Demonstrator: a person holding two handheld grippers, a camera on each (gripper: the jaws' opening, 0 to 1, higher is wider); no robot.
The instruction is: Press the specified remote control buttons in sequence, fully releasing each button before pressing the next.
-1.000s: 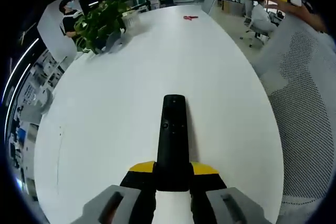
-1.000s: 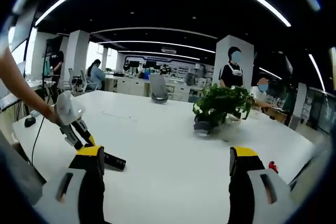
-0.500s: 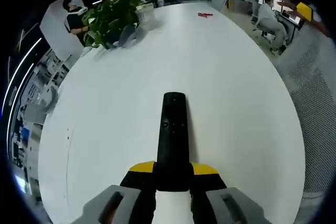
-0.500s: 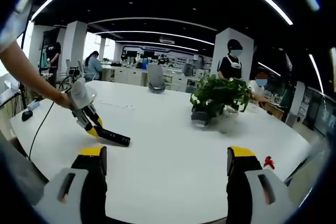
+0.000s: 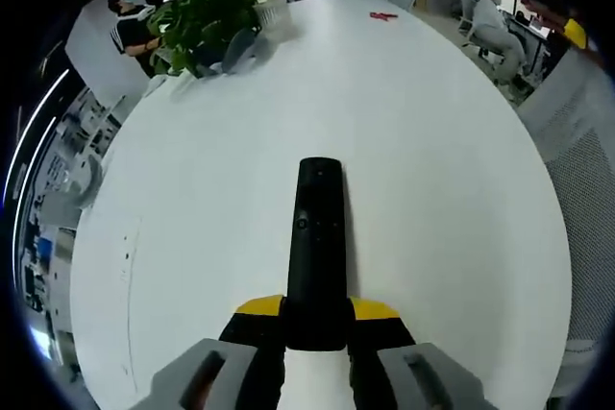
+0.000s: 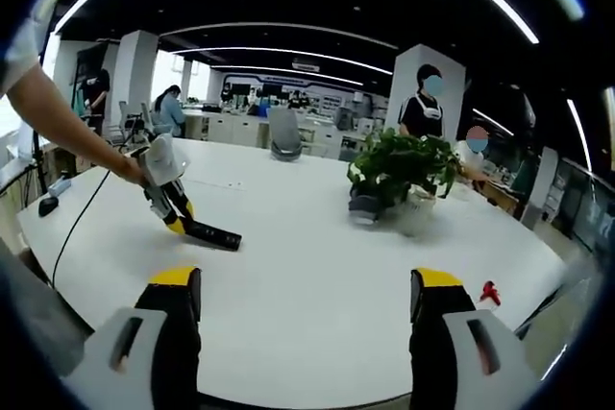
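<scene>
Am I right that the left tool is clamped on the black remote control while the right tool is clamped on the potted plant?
Not quite: the left tool does grip the remote control, but the right tool is open and empty. The right gripper view shows the potted plant standing apart, farther along the white table.

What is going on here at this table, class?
A person works at a white table with a two-jaw gripper in each hand. The left gripper is shut on a black remote control, whose far end points out over the tabletop. The right gripper is open and holds nothing. No button is being pressed. A potted plant and a small red object sit further along the table.
</scene>
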